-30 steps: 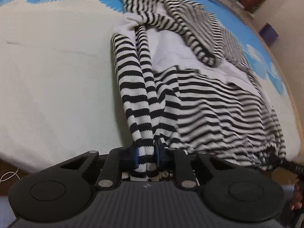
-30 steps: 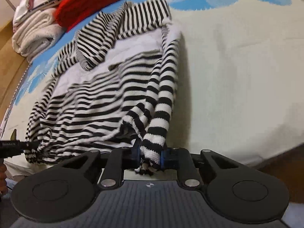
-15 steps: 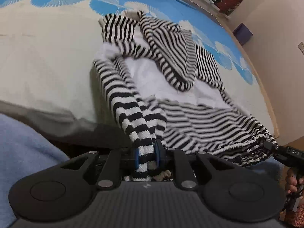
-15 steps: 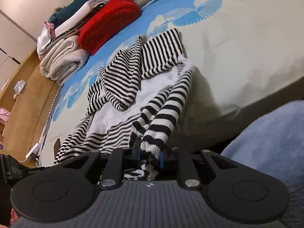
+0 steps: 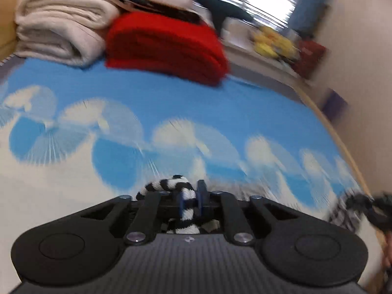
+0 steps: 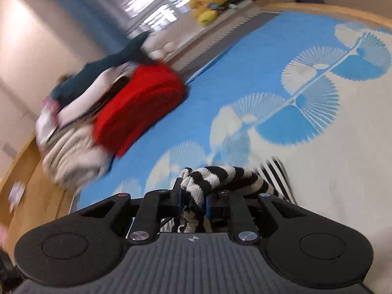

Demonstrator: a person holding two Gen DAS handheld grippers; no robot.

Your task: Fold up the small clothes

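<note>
1. Striped black-and-white knit, the striped garment (image 5: 187,199), sits between the blue pads of the left gripper (image 5: 190,202); its jaws are opening, yet the pads still seem to touch the bunched cloth, though blur makes this hard to judge.
2. Some of that cloth spills over the left finger and forward.
3. Clenched on another bunch of the striped garment (image 6: 215,180) is the right gripper (image 6: 193,202), blue pads pressed against both sides of the fabric.
4. From the right gripper the cloth trails off to the right and down onto the bed cover (image 6: 330,171).
5. Beyond both grippers lies the bed cover (image 5: 220,117), cream near the grippers and blue with white fan shapes further off.
6. At the far end of the bed, a folded red knit (image 5: 166,46) lies against a pile of folded cream fabric (image 5: 58,27).
7. Past the bed, yellow soft toys (image 6: 208,2) sit on a ledge under a bright window (image 6: 149,5).
</note>
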